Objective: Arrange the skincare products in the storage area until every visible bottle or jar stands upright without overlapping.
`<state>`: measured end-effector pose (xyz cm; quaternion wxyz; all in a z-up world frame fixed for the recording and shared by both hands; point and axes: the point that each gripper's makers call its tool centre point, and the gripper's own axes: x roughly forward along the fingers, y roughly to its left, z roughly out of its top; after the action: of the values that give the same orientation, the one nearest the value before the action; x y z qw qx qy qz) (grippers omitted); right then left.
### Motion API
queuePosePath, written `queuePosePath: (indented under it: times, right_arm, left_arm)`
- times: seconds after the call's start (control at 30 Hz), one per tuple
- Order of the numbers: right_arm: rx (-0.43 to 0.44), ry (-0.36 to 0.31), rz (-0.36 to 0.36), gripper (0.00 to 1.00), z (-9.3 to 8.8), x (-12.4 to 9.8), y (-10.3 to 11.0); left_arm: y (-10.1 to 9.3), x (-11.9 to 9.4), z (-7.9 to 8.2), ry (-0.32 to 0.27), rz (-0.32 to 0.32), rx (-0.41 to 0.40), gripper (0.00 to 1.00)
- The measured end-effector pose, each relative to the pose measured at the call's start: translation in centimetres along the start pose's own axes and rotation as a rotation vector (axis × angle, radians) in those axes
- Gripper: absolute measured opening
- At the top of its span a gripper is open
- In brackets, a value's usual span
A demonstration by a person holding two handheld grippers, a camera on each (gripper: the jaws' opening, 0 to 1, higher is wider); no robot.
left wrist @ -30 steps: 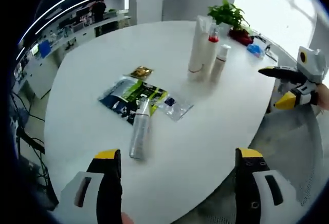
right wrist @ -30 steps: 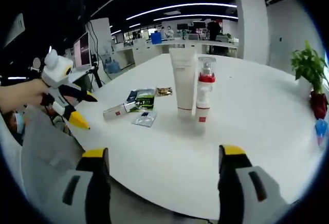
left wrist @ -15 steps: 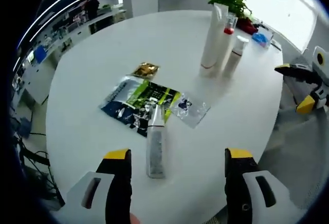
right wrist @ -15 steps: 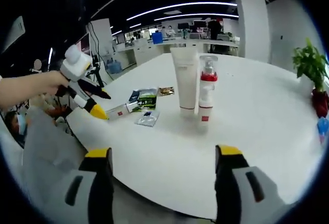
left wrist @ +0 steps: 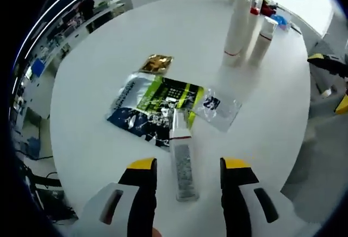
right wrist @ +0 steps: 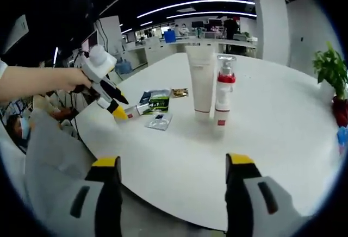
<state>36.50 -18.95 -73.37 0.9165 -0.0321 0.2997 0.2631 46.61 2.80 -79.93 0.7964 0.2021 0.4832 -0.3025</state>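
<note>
Left gripper (left wrist: 183, 170): jaws spread, yellow-tipped, straddling a slim silver bottle (left wrist: 182, 160) lying flat on the white worktop (left wrist: 98, 112); contact with the bottle not discernible. Bottle cylindrical, matte-metallic, white neck end resting on a glossy blue-green foil pouch (left wrist: 154, 102). Beside pouch: small crinkled gold sachet (left wrist: 156, 63) and clear plastic sachet (left wrist: 217, 105). Further out, upright and close together: tall white tube (left wrist: 237, 22), pump bottle with red collar (left wrist: 253, 25), short white bottle (left wrist: 262, 40).

Right gripper (right wrist: 172, 166): jaws spread wide, holding nothing, hovering off the round worktop's edge. Ahead, white tube and red-collared pump bottle standing side by side; left gripper, held in a hand (right wrist: 68, 79), at the lying bottle. Green potted plant (right wrist: 333, 68) at far right.
</note>
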Motion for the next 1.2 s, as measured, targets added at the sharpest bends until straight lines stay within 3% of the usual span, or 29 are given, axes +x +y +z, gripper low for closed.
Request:
queuePosePath:
  times: [0.37,0.83,1.07,1.13,1.2]
  right_arm:
    - [0.012,0.008,0.004,0.77,-0.1,0.1,0.0]
    - [0.002,0.007,0.020,0.75,-0.1,0.1,0.3]
    - [0.029,0.001,0.039,0.74,0.1,0.3,0.8]
    - [-0.036,0.032,0.028,0.72,-0.3,0.2,0.7]
    - [-0.094,-0.009,0.011,0.72,0.4,0.2,0.7]
  left_arm:
    - [0.3,1.2,0.6,0.055,-0.013,0.017,0.31]
    - [0.4,2.1,-0.2,0.145,-0.009,0.059,0.23]
    - [0.2,2.4,-0.3,0.159,-0.004,0.063,0.20]
    - [0.2,2.4,-0.3,0.161,-0.002,0.056,0.20]
    - [0.1,2.4,-0.3,0.160,0.001,0.056,0.19]
